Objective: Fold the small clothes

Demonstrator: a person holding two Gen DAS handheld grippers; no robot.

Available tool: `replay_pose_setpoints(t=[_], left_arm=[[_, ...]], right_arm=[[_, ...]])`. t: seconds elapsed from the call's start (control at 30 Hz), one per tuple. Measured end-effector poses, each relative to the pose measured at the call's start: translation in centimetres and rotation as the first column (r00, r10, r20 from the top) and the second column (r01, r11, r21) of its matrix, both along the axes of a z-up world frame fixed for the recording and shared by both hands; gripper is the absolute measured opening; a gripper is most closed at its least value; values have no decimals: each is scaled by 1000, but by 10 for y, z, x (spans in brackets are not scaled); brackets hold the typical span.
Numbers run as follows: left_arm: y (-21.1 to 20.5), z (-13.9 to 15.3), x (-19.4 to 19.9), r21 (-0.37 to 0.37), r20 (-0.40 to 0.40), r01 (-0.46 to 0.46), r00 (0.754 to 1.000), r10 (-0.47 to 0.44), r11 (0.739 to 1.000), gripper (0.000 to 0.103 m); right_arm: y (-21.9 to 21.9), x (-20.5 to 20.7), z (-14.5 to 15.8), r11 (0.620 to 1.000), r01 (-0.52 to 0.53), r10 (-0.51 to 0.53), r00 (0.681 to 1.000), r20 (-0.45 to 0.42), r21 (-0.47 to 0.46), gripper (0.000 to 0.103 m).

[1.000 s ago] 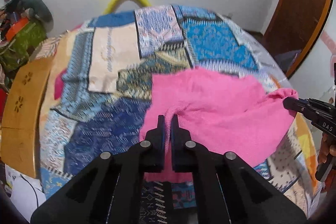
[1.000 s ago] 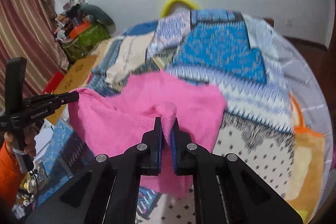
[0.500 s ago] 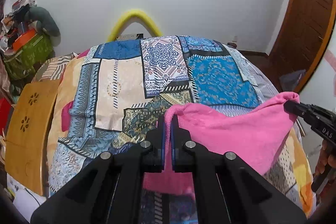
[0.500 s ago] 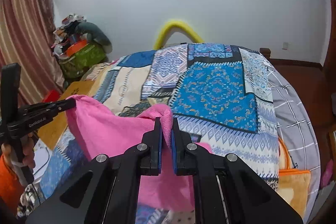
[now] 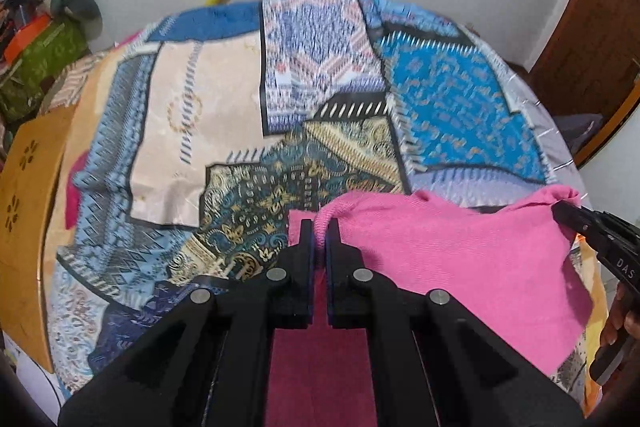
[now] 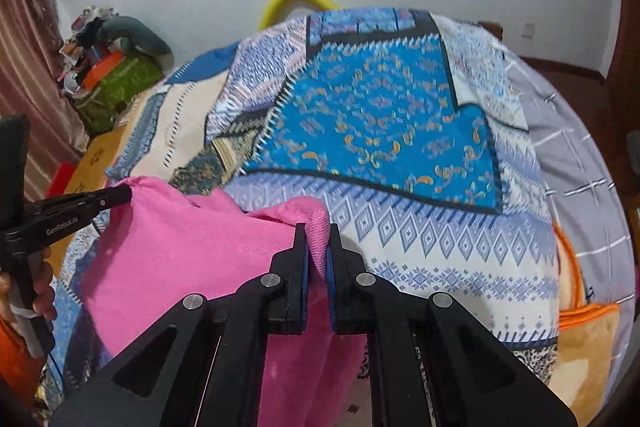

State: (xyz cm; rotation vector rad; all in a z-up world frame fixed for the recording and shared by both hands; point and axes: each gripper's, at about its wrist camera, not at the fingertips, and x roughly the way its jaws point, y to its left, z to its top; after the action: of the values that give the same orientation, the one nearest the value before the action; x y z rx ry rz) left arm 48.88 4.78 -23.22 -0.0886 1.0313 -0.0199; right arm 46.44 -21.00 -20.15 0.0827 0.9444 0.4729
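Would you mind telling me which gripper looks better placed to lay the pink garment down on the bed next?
Neither alone, probably: the left gripper and right gripper each pinch a top corner of the pink garment, stretched between them above the patchwork bedspread, so both should lower together.

A bed (image 5: pixel 536 131) is covered by a patchwork bedspread (image 5: pixel 280 99) in blue, cream and teal. Near the bedspread's bright blue patch (image 6: pixel 380 131), a grey checked sheet (image 6: pixel 560 131) is exposed along the edge.

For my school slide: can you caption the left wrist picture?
Two grippers, left and right, hold a pink cloth over a patchwork blanket.
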Motion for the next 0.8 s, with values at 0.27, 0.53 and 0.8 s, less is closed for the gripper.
replay_pose_setpoints(t=[0.27, 0.53, 0.8], left_arm=[[11, -22, 1, 22, -85, -28, 996, 30, 999, 10], [38, -2, -23, -21, -84, -76, 994, 74, 997, 54], [52, 17, -52, -142, -95, -82, 993, 69, 986, 72]], right_arm=[[-5, -5, -8, 1000, -16, 16, 999, -37, 3, 16], [-22, -27, 11, 999, 8, -6, 999, -52, 47, 51], [-26, -53, 20, 999, 7, -4, 998, -63, 41, 75]])
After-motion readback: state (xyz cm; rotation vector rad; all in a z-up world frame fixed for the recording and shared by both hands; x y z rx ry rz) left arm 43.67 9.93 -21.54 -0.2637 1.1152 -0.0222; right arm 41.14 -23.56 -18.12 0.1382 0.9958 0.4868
